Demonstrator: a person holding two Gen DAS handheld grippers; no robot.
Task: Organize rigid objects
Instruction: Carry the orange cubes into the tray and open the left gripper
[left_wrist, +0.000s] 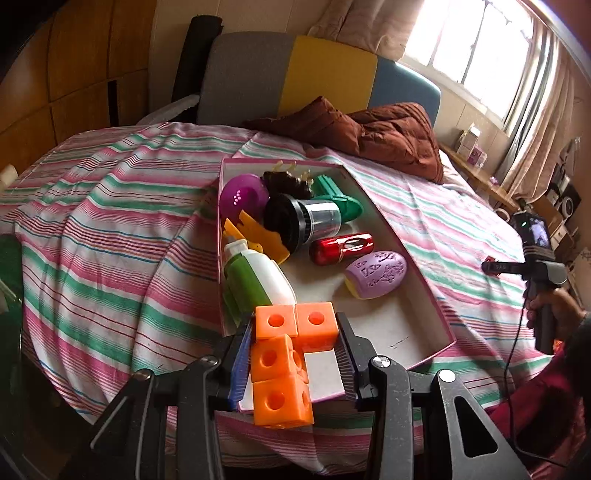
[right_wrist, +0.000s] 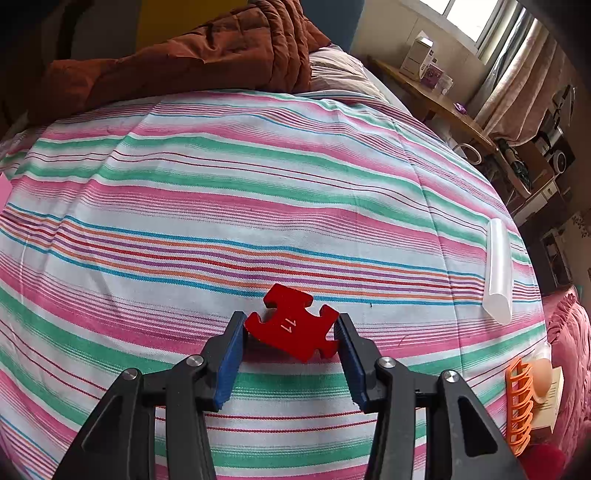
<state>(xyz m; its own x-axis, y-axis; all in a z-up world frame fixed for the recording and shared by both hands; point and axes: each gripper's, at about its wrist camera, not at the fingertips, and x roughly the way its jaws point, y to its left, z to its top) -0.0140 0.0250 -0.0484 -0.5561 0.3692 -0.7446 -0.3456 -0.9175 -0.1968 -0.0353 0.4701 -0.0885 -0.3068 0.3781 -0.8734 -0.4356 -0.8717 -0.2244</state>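
Here the left gripper (left_wrist: 295, 343) is clamped on the orange block cluster (left_wrist: 286, 363), long axis running back along the fingers, held above the near end of the pink-edged tray (left_wrist: 424, 291) that lies straight ahead. Right gripper (right_wrist: 291, 332), off to the tray's right, pinches a red puzzle piece (right_wrist: 291, 330) partway closed, low over the striped bedsheet (right_wrist: 258, 206).

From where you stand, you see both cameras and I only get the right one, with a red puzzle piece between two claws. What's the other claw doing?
Observer: The left gripper is shut on a cluster of orange cubes.
Operator: Where is it holding them?
Observer: Over the near end of a shallow pink-edged box on the striped bedspread.
Operator: Anything in that box?
Observer: Yes: a red cylinder, a purple egg and a green-and-white bottle, among others.
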